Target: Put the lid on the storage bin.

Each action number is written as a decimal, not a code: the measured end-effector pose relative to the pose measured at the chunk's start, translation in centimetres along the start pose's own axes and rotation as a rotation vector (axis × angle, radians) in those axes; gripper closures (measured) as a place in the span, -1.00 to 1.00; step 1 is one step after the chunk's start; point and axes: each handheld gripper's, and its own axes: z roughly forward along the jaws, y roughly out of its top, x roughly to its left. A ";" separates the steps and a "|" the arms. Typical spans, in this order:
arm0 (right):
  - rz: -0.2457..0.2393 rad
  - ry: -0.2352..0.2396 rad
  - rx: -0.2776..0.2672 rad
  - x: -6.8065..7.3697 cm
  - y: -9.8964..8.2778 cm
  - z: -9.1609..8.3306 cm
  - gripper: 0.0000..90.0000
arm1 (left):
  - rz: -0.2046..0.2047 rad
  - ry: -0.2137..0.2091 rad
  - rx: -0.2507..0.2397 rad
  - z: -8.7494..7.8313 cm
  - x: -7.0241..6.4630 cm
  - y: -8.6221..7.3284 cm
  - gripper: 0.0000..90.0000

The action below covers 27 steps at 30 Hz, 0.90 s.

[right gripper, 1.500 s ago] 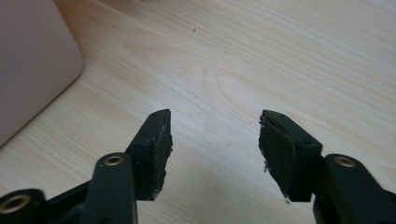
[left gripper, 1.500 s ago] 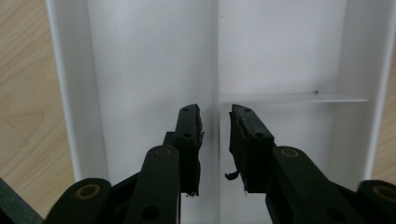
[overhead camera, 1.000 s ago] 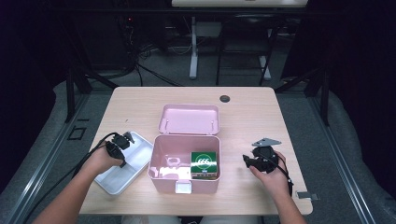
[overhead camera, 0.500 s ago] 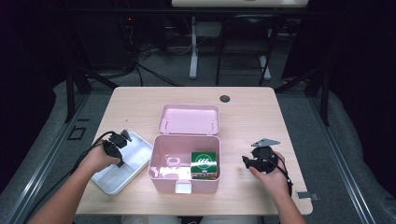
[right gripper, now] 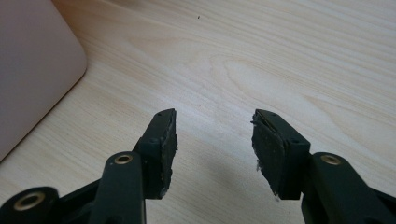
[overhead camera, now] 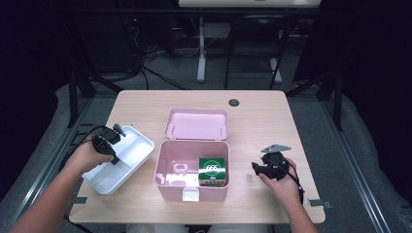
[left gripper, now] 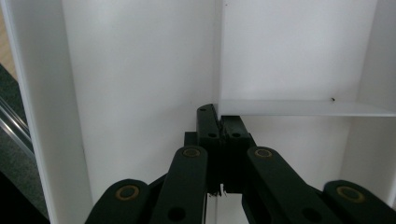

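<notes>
White tray (overhead camera: 127, 160) is the thing I have hold of, and it sits at the left side of the table (overhead camera: 262, 121), just beside the pink box (overhead camera: 158, 170), with one end raised off the wood.

Taking the scene from the biggest down: the table is pale wood, with a small dark round cap (overhead camera: 234, 103) set in near its far edge. The pink box stands in the middle with its lid (overhead camera: 197, 124) thrown back flat behind it, so I judge it has been opened to get at what it carries. The tray is white with partitions, and it looks made to nest inside that box, so I take it as an insert on its way in or out.

My left gripper (overhead camera: 111, 145) comes down into the tray. In the left gripper view its jaws are pressed together on the thin upright divider (left gripper: 219, 56), right where a cross wall meets it. That is a sensible handle, since the tray's floor gives nothing to pinch. My right gripper (overhead camera: 257, 169) rests low on the table right of the box, its jaws spread about halfway over bare wood with nothing between them. I read it as waiting.

Inside the box, at its right, stands a green carton (overhead camera: 213, 169) bearing a white disc with what looks like "666". Some pale bits (overhead camera: 177, 170) lie beside it, too small to name. I can make out no other writing.
</notes>
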 end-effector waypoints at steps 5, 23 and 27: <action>0.001 0.000 0.003 0.0 0.0 0.1 0.10 | 0.025 0.010 -0.004 -2.0 -0.2 -0.1 0.98; 0.005 0.005 0.011 0.0 -0.1 0.3 0.08 | 0.392 0.064 -0.010 -7.6 -3.8 1.4 0.98; 0.005 0.005 0.010 0.0 -0.1 0.3 0.08 | 0.456 0.063 -0.014 -8.8 -5.6 2.5 0.98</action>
